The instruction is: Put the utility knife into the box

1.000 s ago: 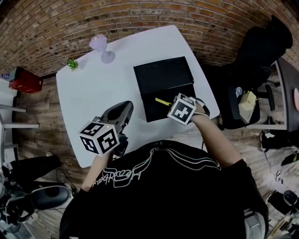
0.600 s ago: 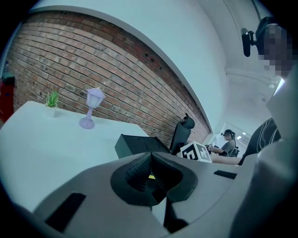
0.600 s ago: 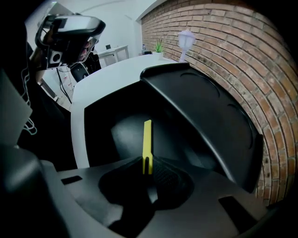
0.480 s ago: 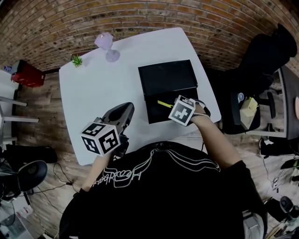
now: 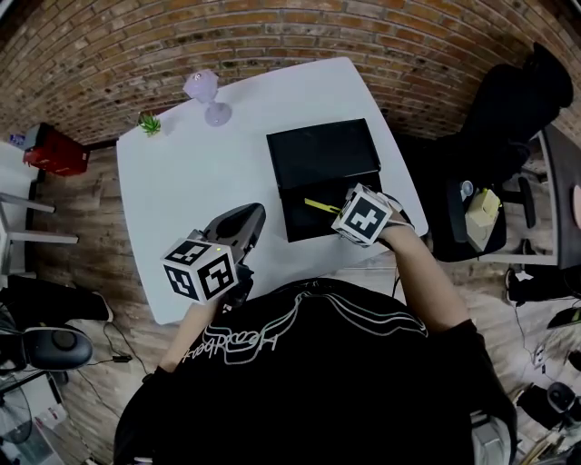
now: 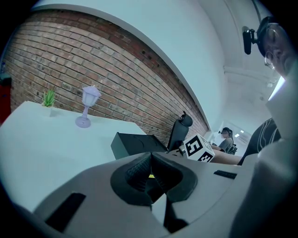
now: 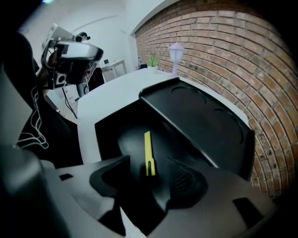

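**Task status.** Placement looks done: the utility knife [image 7: 148,148] lies flat on the floor of the box [image 7: 100,132], in its open base and clear of the walls. What seems left is drawing the tool back, and perhaps closing the lid [image 7: 200,116], though the task does not ask for that.

**Right gripper** [image 7: 151,179]. Jaws opening, well apart. The knife's near end sits between them, and neither pad presses on it. In the head view the gripper hangs over the base's 3 o'clock edge.

**Left gripper** [image 6: 150,173]. Ribbed dark pads pressed together with nothing between them. It idles above the table [image 5: 200,173] near its 6 o'clock edge.

**Utility knife.** Slim, straight yellow bar with a dark slot at the near end; probably hard plastic. It points toward 12 o'clock in the right gripper view.

**Box.** Matt black and rectangular, with a shallow tray. The lid is hinged open at the base's 12 o'clock side and carries round moulded recesses.

**Table.** Smooth white top with rounded corners.

**Other items.**
- A pale lilac goblet-shaped lamp [image 5: 207,95] stands at 11 o'clock on the table.
- A small green plant [image 5: 150,123] stands at the 10 o'clock corner.
- A brick wall [image 5: 272,27] runs behind.
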The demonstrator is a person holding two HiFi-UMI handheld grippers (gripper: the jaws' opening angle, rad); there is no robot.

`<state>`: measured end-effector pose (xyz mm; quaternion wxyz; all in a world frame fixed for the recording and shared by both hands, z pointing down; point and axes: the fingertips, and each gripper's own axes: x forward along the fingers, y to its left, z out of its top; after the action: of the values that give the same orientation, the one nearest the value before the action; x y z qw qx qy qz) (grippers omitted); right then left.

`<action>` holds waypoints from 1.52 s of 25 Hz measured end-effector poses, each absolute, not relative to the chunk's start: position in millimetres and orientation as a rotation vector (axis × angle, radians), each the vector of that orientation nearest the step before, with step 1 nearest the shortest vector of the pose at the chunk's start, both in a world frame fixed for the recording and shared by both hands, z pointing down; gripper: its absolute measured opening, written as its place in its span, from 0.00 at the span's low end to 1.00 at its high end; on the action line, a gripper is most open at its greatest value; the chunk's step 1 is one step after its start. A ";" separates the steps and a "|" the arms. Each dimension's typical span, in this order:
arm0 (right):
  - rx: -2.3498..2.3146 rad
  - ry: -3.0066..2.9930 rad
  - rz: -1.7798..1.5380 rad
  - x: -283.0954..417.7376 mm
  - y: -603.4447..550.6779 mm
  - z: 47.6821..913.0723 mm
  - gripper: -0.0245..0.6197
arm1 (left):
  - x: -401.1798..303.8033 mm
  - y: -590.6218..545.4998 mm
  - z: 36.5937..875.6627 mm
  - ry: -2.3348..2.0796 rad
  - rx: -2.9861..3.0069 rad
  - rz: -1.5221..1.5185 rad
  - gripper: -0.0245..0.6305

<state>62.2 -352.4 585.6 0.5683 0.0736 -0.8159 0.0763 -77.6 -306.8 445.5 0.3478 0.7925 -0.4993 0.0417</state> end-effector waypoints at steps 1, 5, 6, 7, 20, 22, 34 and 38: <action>0.167 -1.962 0.198 57.5 -350.1 578.1 0.42 | -75.7 -306.8 444.2 -1.290 2.060 0.111 0.09; 0.180 -2.157 0.279 45.6 -344.4 539.1 0.40 | -67.1 -306.6 437.3 -1.263 2.084 0.114 0.09; 0.189 -2.212 0.307 43.1 -343.0 527.8 0.39 | -64.3 -306.5 436.0 -1.252 2.091 0.118 0.09; 0.199 -2.269 0.341 40.6 -341.4 516.2 0.35 | -61.4 -306.6 434.8 -1.241 2.098 0.122 0.09; 0.407 -2.849 0.406 35.3 -329.3 400.6 0.04 | -32.5 -317.9 405.0 -1.133 2.227 0.139 0.09; 0.416 -2.873 0.437 36.4 -329.5 394.3 0.04 | -30.8 -317.9 402.0 -1.123 2.237 0.130 0.09; 0.468 -2.880 0.460 36.5 -336.7 397.4 0.04 | -32.6 -328.4 409.5 -1.100 2.243 0.113 0.09; 0.477 -2.862 0.467 40.2 -339.5 401.4 0.04 | -29.5 -330.1 411.2 -1.091 2.241 0.111 0.09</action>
<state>40.2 -339.5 401.4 0.1013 0.1615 -0.9689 0.1581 -29.5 -330.1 411.2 0.3179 0.8516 -0.4147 0.0422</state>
